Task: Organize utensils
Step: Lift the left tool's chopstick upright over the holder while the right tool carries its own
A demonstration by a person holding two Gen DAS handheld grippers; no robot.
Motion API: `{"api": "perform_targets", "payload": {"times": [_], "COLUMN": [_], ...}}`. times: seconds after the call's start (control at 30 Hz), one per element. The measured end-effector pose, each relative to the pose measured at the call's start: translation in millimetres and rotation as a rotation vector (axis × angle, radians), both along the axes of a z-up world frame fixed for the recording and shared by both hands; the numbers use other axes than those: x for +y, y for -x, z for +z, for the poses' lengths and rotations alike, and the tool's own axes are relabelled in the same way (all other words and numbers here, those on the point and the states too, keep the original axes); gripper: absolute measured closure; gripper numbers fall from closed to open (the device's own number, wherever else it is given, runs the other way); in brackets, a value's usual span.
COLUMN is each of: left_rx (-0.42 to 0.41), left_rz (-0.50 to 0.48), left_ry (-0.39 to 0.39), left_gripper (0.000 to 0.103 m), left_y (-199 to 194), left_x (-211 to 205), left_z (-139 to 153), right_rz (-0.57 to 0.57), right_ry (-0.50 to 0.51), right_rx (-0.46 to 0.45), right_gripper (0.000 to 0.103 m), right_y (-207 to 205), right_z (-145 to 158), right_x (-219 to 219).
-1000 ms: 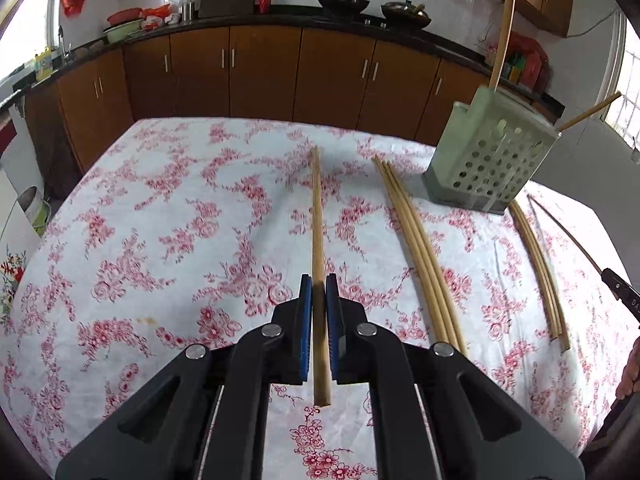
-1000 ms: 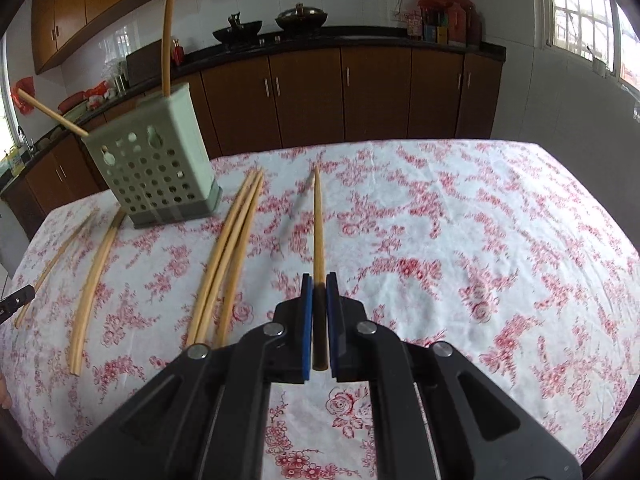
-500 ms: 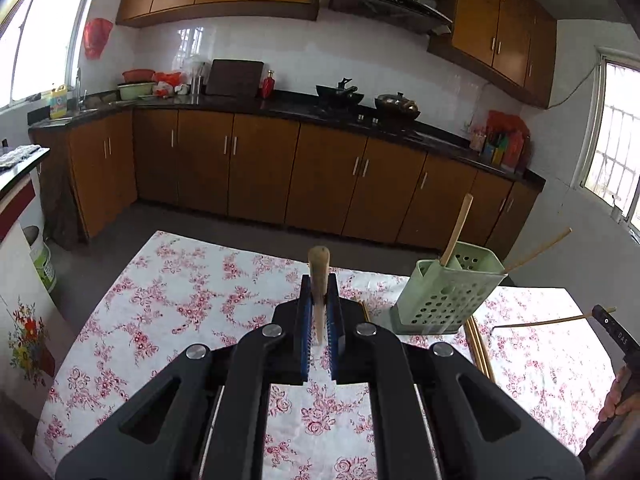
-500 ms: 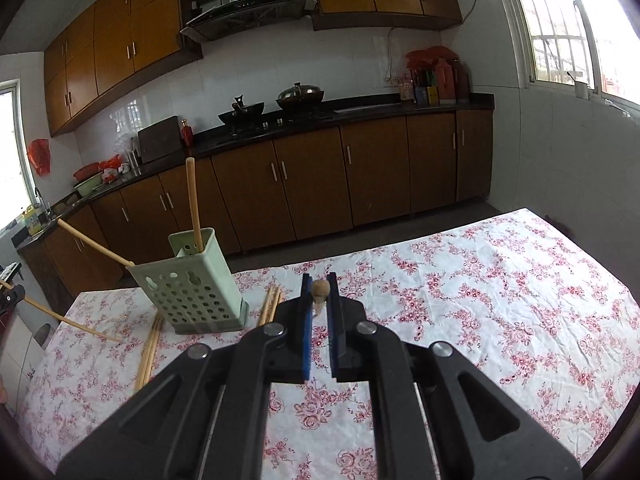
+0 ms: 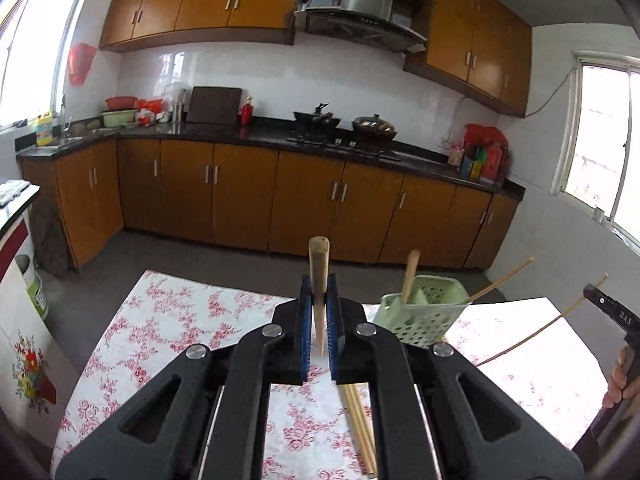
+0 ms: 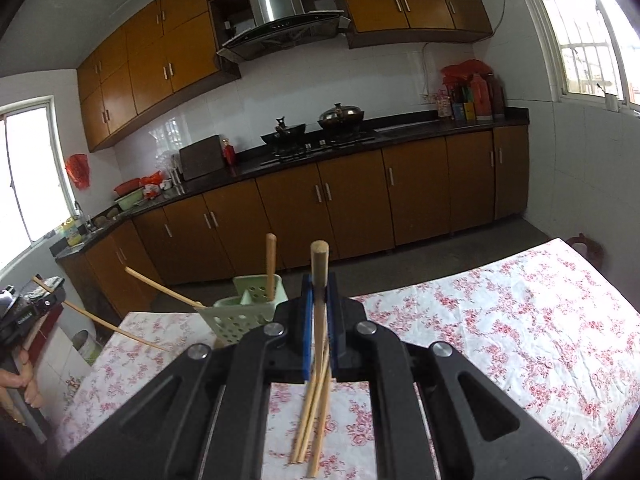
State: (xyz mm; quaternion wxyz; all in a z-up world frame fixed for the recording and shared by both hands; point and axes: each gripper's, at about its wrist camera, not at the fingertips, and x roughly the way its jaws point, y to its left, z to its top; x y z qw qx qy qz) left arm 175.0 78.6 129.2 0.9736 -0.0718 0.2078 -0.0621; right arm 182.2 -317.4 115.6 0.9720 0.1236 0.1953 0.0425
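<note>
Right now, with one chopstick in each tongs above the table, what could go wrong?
1. Each chopstick is pinched at one spot only; it may swivel or slip.
2. The green holder already has sticks leaning out sideways; a new one could snag them or tip it.

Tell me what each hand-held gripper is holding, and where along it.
Each holds one chopstick near its thick end: the left hand-held gripper one chopstick, the right hand-held gripper another chopstick.

Chopsticks (image 6: 310, 412) on table (image 6: 500, 340), nr holder (image 6: 244, 312)
</note>
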Motion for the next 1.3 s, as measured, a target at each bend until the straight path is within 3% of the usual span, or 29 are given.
{"api": "perform_targets", "payload": {"times": [0.3,0.6,0.8,1.07,1.3], "left_rx": [-0.090,-0.136,-0.113,0.004,0.052], "left_rz": [-0.104,-0.147,-0.124,-0.122,-0.128], "left_ry": [0.025,0.048,0.015,0.015,0.003], "left_gripper": [0.096,0.096,0.096,0.096,0.096], "left_y": [11,-7,-35,-67,-75], "left_x": [-34,-70,-90,-96,-98], "left_z": [50,75,67,35,21], "right_rz": [0.098,0.090,0.060,0.058,0.059], "right_ry": [-0.044,-0.047,-0.041,-0.043,-0.049], "right_rx": [-0.115,-0.163,-0.167,-0.075,-0.029], "right_gripper": [0.095,0.096,0.095,0.095,0.095], "right_y": [5,-11,-36,-75,-92], "right_z": [54,70,70,46,29], "right_x": [21,37,44,48,49]}}
